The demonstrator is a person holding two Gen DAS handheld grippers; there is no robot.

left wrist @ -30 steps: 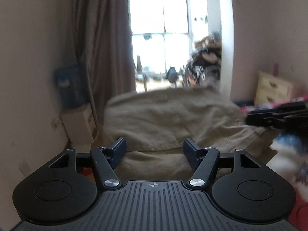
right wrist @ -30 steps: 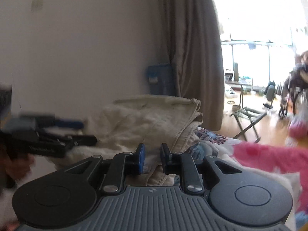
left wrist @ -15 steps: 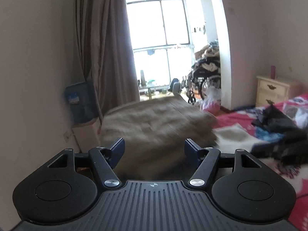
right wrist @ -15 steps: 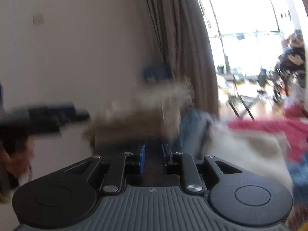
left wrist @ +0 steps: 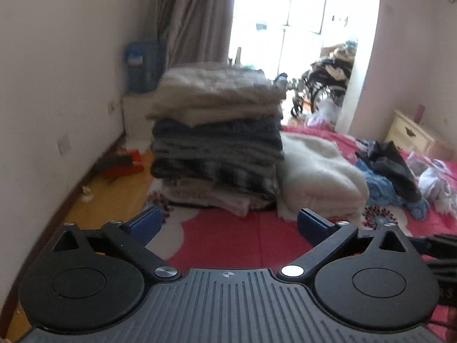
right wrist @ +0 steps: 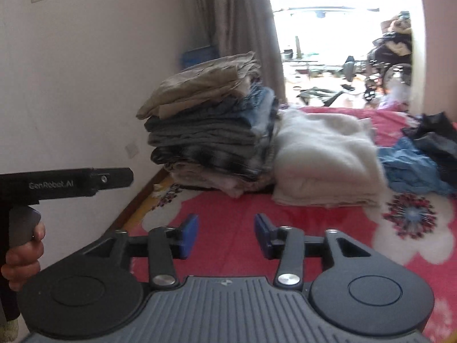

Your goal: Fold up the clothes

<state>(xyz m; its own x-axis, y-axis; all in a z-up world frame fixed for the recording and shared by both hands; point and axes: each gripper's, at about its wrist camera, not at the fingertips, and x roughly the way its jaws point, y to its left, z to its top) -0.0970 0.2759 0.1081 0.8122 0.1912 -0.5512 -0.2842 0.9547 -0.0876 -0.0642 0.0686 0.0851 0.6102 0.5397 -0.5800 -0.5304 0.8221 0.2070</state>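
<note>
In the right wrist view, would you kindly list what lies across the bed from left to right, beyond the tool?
Stack of folded clothes → folded white blanket → crumpled blue garment → dark garment.

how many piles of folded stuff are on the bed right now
2. A tall stack of folded clothes stands at the bed's left edge near the wall, and a folded white fleece bundle lies against its right side. Others may sit out of frame.

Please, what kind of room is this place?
Most likely a home bedroom: a bed under a red floral blanket, a stack of folded clothes, a cream nightstand and a curtained window.
</note>
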